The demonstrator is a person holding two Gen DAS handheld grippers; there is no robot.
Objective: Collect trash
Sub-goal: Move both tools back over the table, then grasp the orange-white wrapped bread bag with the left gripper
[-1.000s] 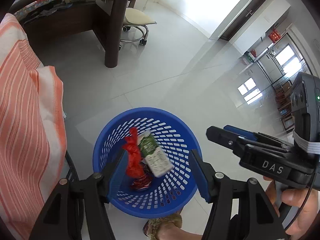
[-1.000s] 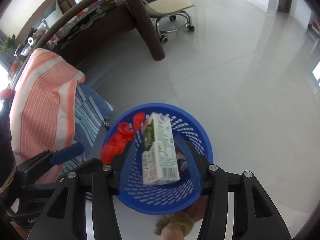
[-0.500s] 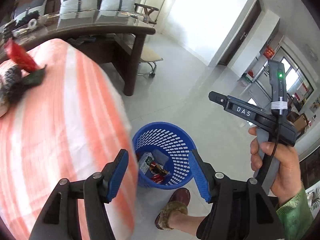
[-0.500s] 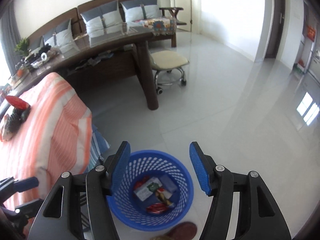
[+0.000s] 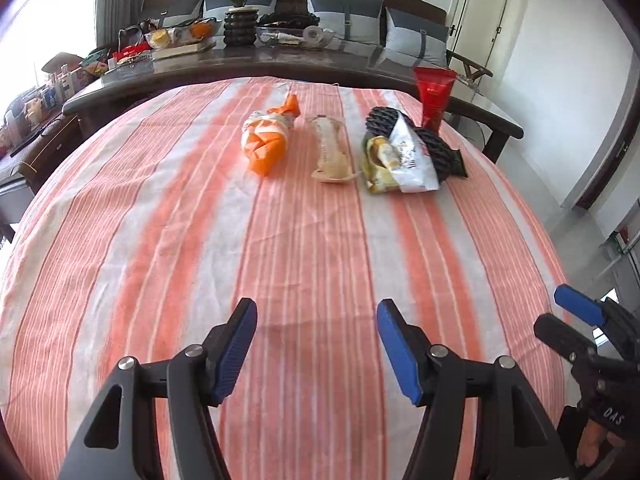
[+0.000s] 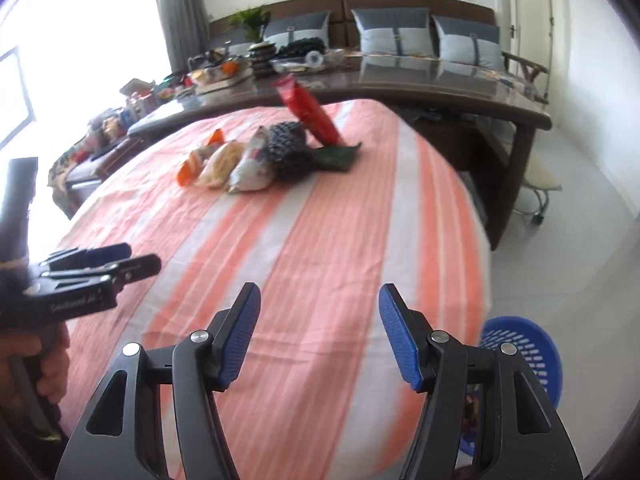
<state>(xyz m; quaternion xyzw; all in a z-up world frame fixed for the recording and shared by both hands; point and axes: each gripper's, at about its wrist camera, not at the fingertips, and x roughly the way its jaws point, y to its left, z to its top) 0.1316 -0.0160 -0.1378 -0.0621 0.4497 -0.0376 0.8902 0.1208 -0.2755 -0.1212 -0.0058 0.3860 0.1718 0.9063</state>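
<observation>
Trash lies in a row at the far side of the striped orange cloth (image 5: 304, 264): an orange wrapper (image 5: 269, 137), a pale wrapper (image 5: 331, 150), a white and yellow snack bag (image 5: 400, 160), a black netted item (image 5: 430, 140) and a red tube (image 5: 433, 96). The same row shows in the right wrist view, with the red tube (image 6: 310, 110) and snack bag (image 6: 250, 166). My left gripper (image 5: 316, 344) is open and empty above the near cloth. My right gripper (image 6: 318, 332) is open and empty. The blue basket (image 6: 524, 350) stands on the floor at the table's right.
A dark curved desk (image 5: 256, 66) loaded with clutter and a potted plant (image 5: 239, 4) stands behind the table. A sofa with grey cushions (image 6: 396, 32) lines the back wall. A wheeled stool (image 6: 540, 188) stands on the white floor at right.
Both grippers have swung up from the blue basket to face the tabletop. The carton the right gripper held and the red piece dropped into the basket. Both grippers are now empty.
</observation>
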